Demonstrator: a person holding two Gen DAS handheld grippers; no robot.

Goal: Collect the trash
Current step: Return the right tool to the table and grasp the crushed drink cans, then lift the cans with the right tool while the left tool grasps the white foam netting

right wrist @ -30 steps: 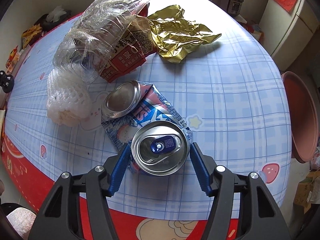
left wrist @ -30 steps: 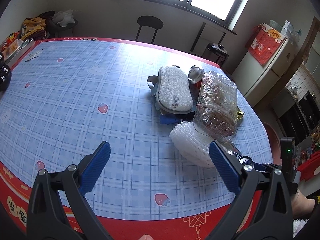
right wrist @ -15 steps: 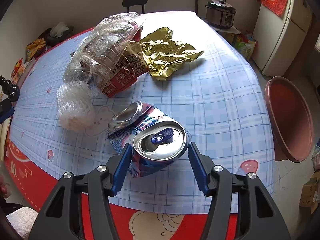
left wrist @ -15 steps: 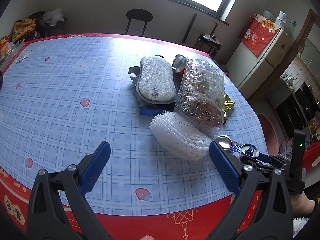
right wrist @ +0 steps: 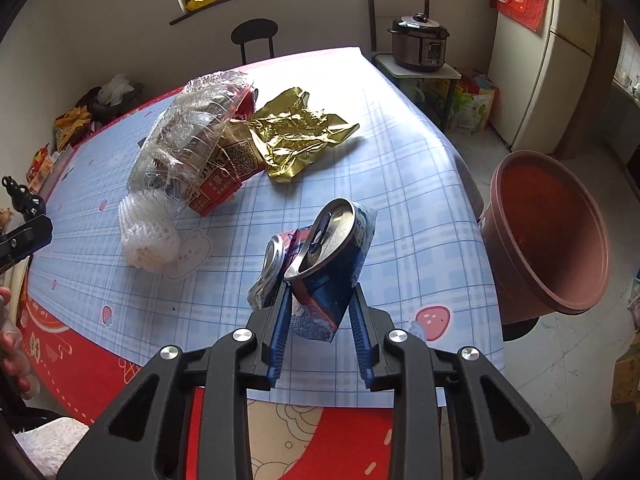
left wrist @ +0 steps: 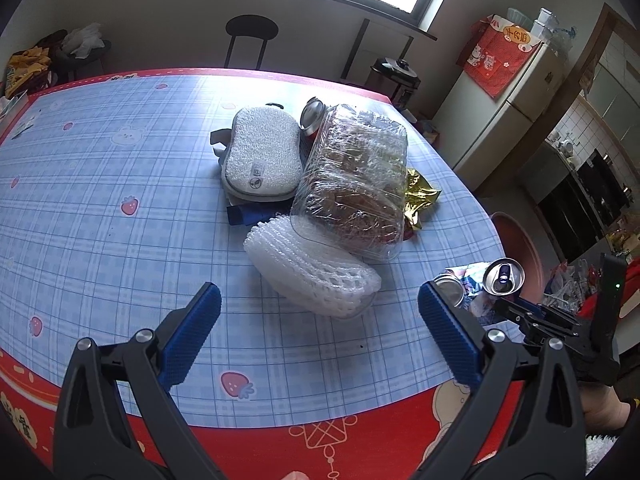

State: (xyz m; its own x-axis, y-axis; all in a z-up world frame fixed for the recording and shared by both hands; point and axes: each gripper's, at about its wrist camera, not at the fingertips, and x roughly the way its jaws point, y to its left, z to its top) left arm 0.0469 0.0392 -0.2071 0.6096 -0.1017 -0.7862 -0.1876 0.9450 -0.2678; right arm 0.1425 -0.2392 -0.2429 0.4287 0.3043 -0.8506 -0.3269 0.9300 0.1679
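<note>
- The crushed can (right wrist: pixel 328 264) bore blue, white and pink print, too crumpled for its lettering to be read; its silver top with the blue tab faced up and to the left.
- A red carton (right wrist: pixel 224 176) under a clear plastic container (right wrist: pixel 188 140) showed a QR code and white Chinese characters that I could not make out.
- A small round mark sat on the grey-white sponge pad (left wrist: pixel 262 156); the red hanging (left wrist: pixel 500 56) on the fridge (left wrist: pixel 516 104) carried Chinese writing and lucky-cat pictures.
- The table (left wrist: pixel 100 200) wore a blue plaid cloth with strawberries and bears, with a red border at its edge.
- On it lay a white foam net (left wrist: pixel 316 276), touching the plastic container, and crumpled gold foil (right wrist: pixel 296 136) just beside the carton.
- A terracotta-coloured tub (right wrist: pixel 552 232) stood off the table's right edge; beyond were a black stool (right wrist: pixel 254 36), a pressure cooker (right wrist: pixel 418 42) and a window.
- The right gripper (right wrist: pixel 320 312) had just been closing — its blue pads pinched the crushed can's lower body and held it clear above the table's near edge, tilted, with the tub to its right.
- The left gripper (left wrist: pixel 320 336) stood wide apart with nothing between its fingers — it hung over the near side of the table, the foam net just beyond.
</note>
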